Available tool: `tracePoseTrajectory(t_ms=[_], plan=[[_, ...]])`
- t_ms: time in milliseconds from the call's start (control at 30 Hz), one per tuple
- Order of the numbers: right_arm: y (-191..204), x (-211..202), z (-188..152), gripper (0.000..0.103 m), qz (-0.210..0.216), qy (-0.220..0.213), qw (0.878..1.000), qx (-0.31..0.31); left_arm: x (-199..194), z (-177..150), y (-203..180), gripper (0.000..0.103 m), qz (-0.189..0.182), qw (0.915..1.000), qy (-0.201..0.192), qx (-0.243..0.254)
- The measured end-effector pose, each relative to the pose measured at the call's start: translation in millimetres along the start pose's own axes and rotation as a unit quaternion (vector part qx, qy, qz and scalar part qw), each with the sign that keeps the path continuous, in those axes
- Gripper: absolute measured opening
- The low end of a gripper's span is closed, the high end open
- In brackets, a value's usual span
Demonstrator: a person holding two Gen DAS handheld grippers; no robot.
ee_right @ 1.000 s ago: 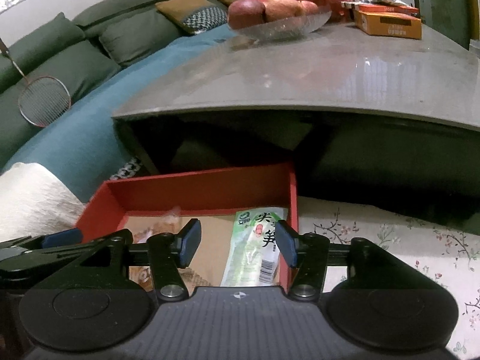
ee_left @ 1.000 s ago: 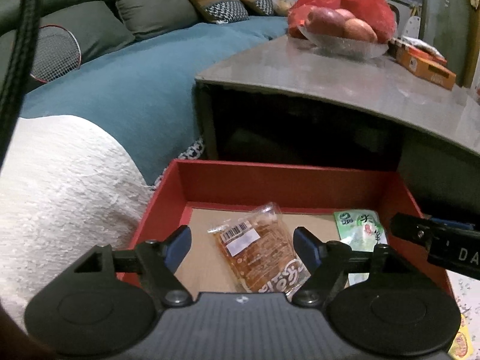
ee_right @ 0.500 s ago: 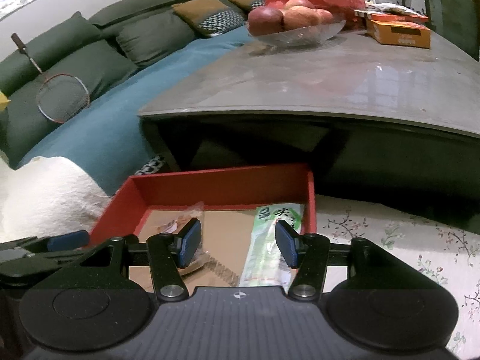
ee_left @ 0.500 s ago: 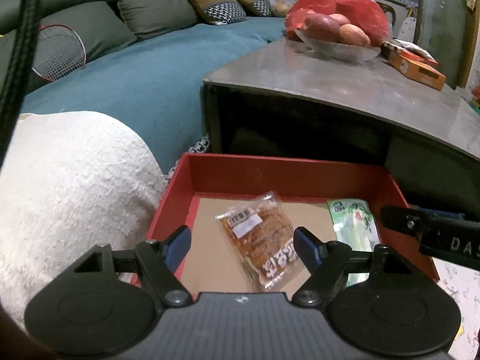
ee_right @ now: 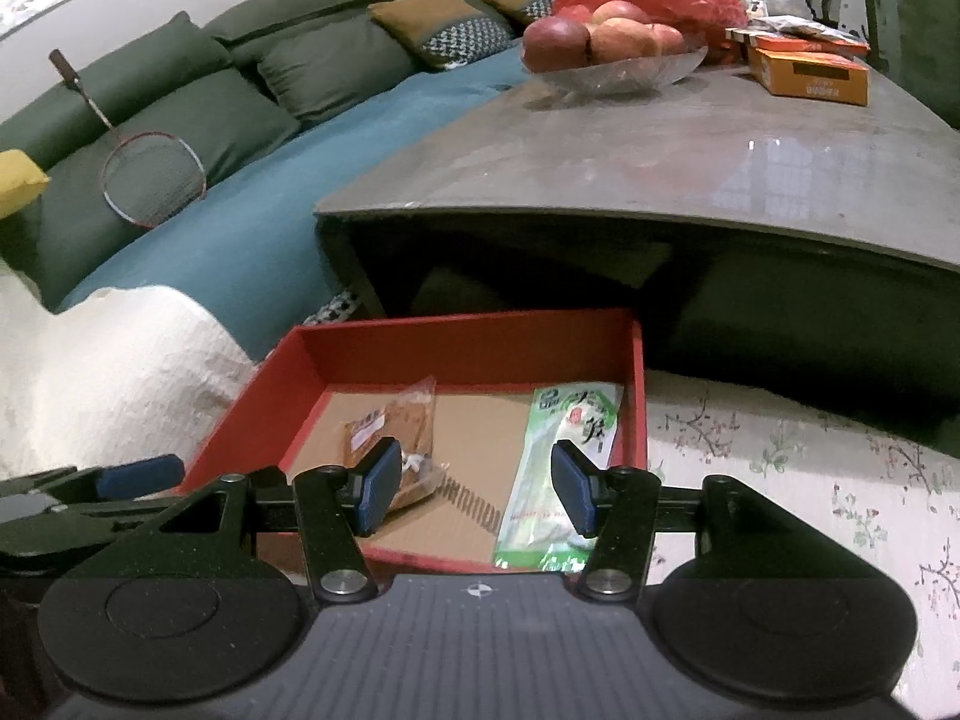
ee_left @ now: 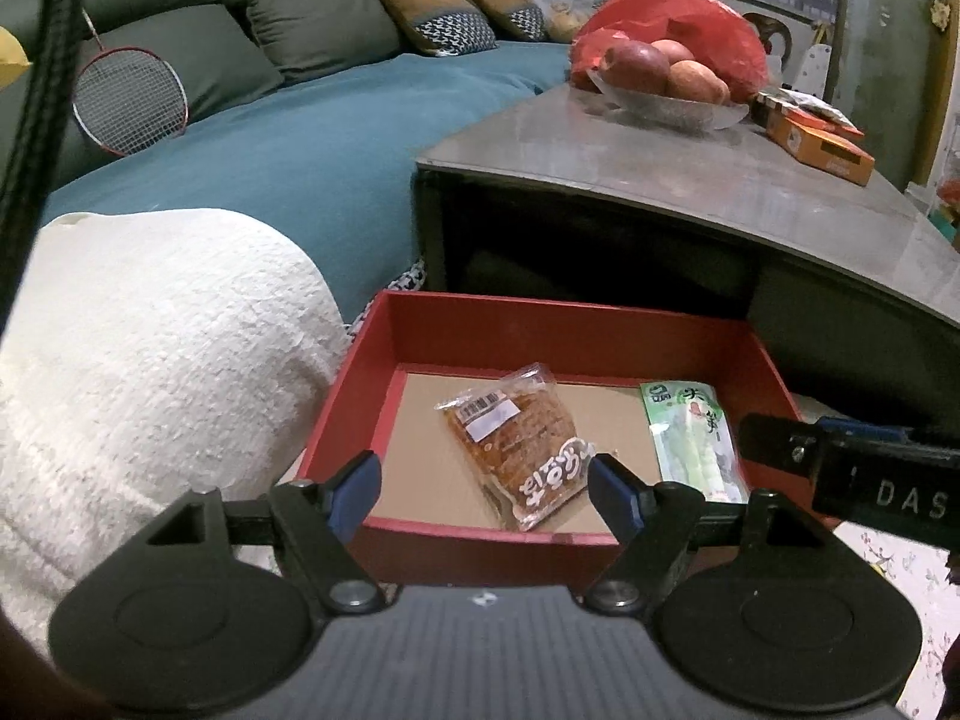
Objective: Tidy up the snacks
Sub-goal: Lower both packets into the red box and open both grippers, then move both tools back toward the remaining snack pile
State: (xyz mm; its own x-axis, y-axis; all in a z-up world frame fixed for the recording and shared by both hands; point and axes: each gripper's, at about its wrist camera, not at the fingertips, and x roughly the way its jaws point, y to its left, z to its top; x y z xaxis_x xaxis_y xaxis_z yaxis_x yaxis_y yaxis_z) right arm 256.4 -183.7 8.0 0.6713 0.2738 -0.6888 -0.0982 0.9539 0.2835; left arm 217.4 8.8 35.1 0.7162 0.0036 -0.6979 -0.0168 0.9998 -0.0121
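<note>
Glossy plastic snack packets (ee_left: 521, 451) on a matt cardboard box floor (ee_left: 420, 450) — polished stone tabletop (ee_right: 660, 156).

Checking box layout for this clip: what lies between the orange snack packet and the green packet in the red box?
Only bare cardboard floor separates the orange snack packet from the green packet inside the red box; the left wrist view shows it best.

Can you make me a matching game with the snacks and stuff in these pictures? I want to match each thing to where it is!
Things:
1. orange snack packet
2. green snack packet
3. apples
4. badminton racket

Places:
A. leaning on the green sofa cushions
B. in the glass bowl on the grey table
C. by the right wall of the red box
D. in the middle of the red box

Pairs: 1-D, 2-C, 3-B, 4-A
</note>
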Motion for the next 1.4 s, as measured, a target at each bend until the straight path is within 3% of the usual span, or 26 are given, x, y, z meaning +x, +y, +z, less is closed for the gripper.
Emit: tracePoseTrajectory(t_ms=[700,1400], plan=[[14.9,-24.1,-29.0,0.064,0.012,0.017,1.0,-0.019,-33.5,-24.6,16.8,0.071,-0.01,0.9999,0.001,-0.004],[22.5,-30.5,-64.1,0.066,0.011,0.07,0.997,-0.039,-54.0,-64.1,20.3,0.071,-0.057,0.9969,0.054,-0.007]])
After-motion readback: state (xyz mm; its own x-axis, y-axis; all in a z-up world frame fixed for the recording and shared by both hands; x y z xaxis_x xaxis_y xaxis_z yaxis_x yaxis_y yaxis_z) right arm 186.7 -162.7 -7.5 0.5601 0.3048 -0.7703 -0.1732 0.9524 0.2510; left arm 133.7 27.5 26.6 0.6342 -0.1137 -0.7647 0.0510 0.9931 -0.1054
